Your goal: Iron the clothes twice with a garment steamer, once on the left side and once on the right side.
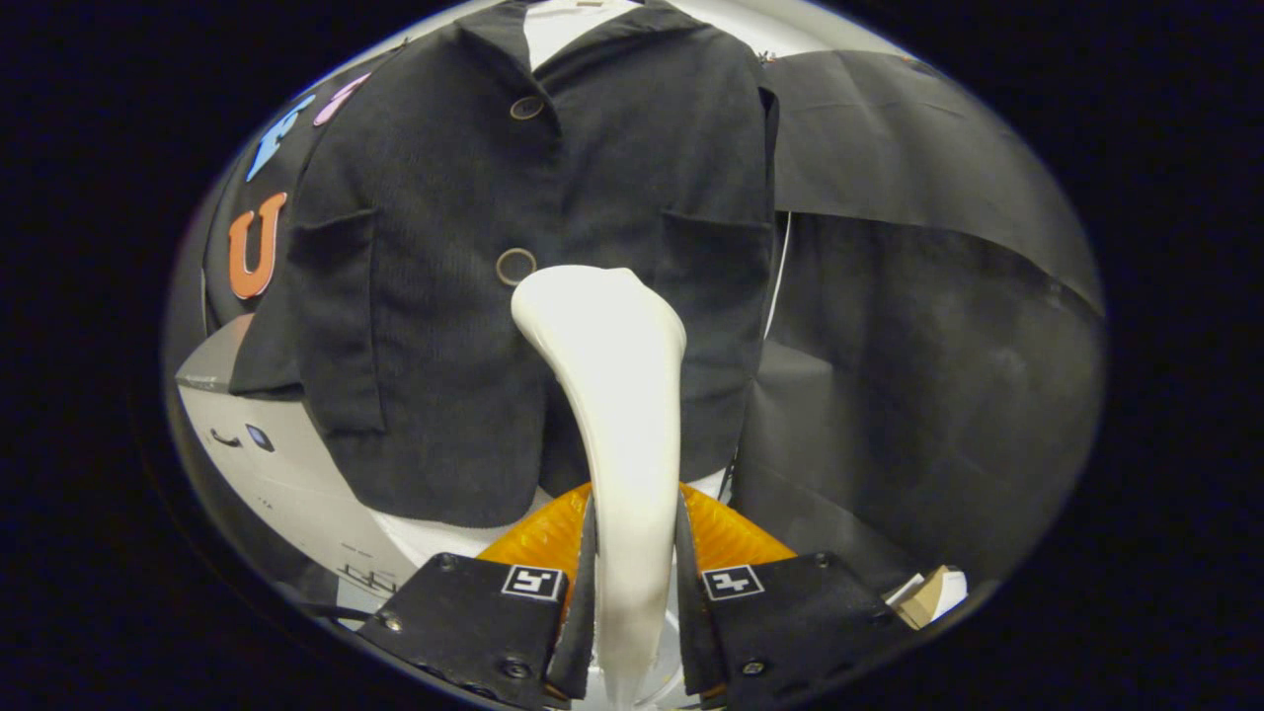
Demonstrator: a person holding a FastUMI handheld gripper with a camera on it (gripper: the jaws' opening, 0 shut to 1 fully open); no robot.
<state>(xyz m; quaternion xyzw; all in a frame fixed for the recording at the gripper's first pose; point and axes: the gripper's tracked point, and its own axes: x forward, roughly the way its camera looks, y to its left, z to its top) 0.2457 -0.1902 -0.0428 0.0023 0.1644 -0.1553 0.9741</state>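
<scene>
The tool [634, 583] was clamped on the white garment steamer [617, 395], both fingers pressing its handle. The steamer's head stood before the dark jacket [474, 257], just beside its lower button [515, 266].

- A ribbed orange cone-shaped piece [726, 533] sits low down, under the hem of the dark garment.
- A grey-white box-like appliance [281, 464] with small dark markings stands off to the left.
- A black cloth wall [918, 326] hangs behind.
- Pale cardboard-like scraps [928, 592] lie at the lower right.
</scene>
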